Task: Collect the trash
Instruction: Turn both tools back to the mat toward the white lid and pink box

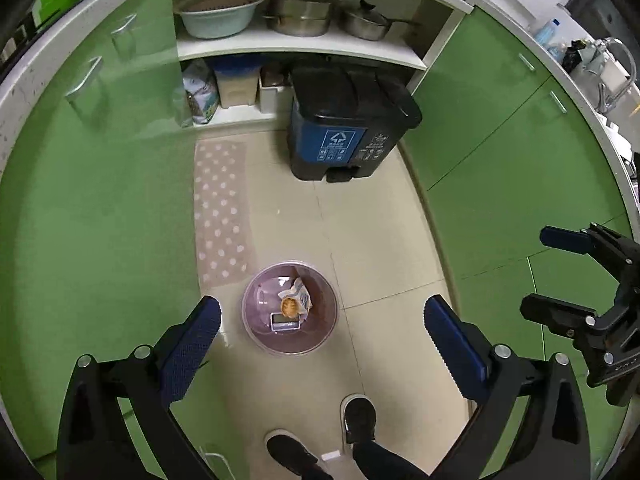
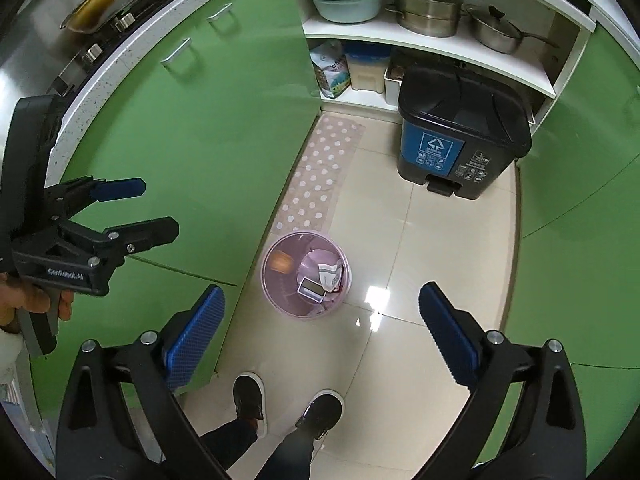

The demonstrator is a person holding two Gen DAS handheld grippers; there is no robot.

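A small pink waste basket (image 1: 256,320) stands on the tiled floor, also in the right wrist view (image 2: 276,296). Inside it lie crumpled white paper (image 1: 298,292), an orange round piece (image 1: 289,307) and a small flat box (image 1: 283,321). My left gripper (image 1: 320,332) is open and empty, held high above the basket. My right gripper (image 2: 320,312) is open and empty, also high above it. Each gripper shows in the other's view: the right one (image 1: 560,272) at right, the left one (image 2: 152,208) at left.
A black and blue pedal bin (image 1: 348,120) stands shut at the back. Green cabinets (image 1: 100,200) line both sides. A dotted mat (image 1: 220,208) lies by the left cabinets. Pots (image 1: 300,12) and a basin sit on a shelf. The person's shoes (image 1: 360,416) are below.
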